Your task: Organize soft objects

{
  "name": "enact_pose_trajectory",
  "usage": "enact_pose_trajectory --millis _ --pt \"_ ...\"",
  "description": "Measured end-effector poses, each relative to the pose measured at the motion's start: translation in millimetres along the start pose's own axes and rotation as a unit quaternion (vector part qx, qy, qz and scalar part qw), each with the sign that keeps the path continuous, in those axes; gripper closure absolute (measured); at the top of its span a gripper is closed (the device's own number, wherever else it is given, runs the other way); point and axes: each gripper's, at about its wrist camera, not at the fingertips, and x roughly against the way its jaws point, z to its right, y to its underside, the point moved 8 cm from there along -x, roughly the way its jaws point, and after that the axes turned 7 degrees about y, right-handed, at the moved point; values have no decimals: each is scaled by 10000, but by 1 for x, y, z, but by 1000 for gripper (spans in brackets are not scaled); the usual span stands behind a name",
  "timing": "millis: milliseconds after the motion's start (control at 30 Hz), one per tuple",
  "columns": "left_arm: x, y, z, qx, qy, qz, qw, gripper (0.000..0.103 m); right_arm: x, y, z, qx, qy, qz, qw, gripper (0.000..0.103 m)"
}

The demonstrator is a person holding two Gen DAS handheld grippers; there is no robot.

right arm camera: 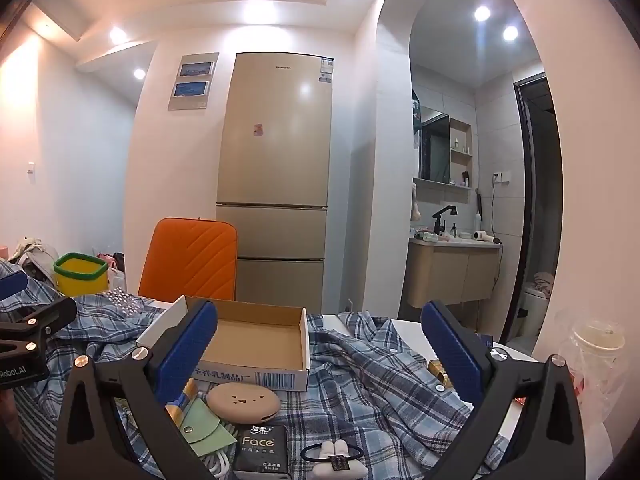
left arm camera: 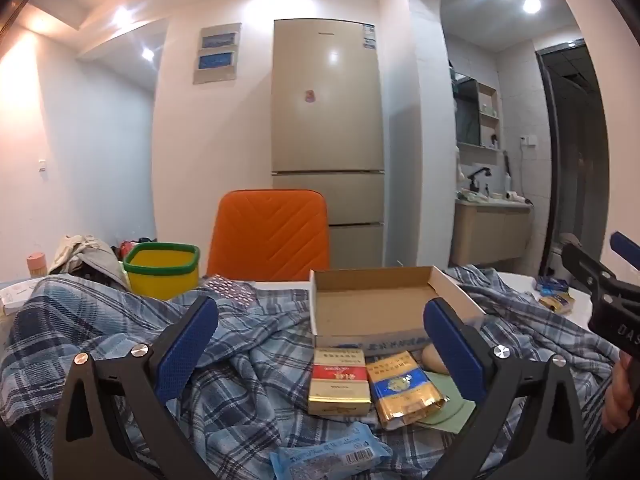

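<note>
A rumpled blue plaid shirt covers the table. On it lies a shallow open cardboard box, empty inside. My left gripper hovers open over the shirt, nothing between its blue pads. Just below the box lie a red-and-gold pack, a blue-and-gold pack and a blue tissue packet. My right gripper is open too, above the shirt and right of the box. Under it sit a beige oval pad, a green pouch, a black tissue pack and a plush hair tie.
A yellow basket with a green rim stands at the back left beside a clothes pile. An orange chair and a fridge are behind the table. A bagged plastic cup stands at the right edge.
</note>
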Motion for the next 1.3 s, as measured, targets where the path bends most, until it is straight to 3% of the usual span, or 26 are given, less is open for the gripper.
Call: enact_pose_trajectory --millis 1300 --pt "3 0 3 -113 -65 -4 9999 1 1 -1 -2 59 5 12 10000 0"
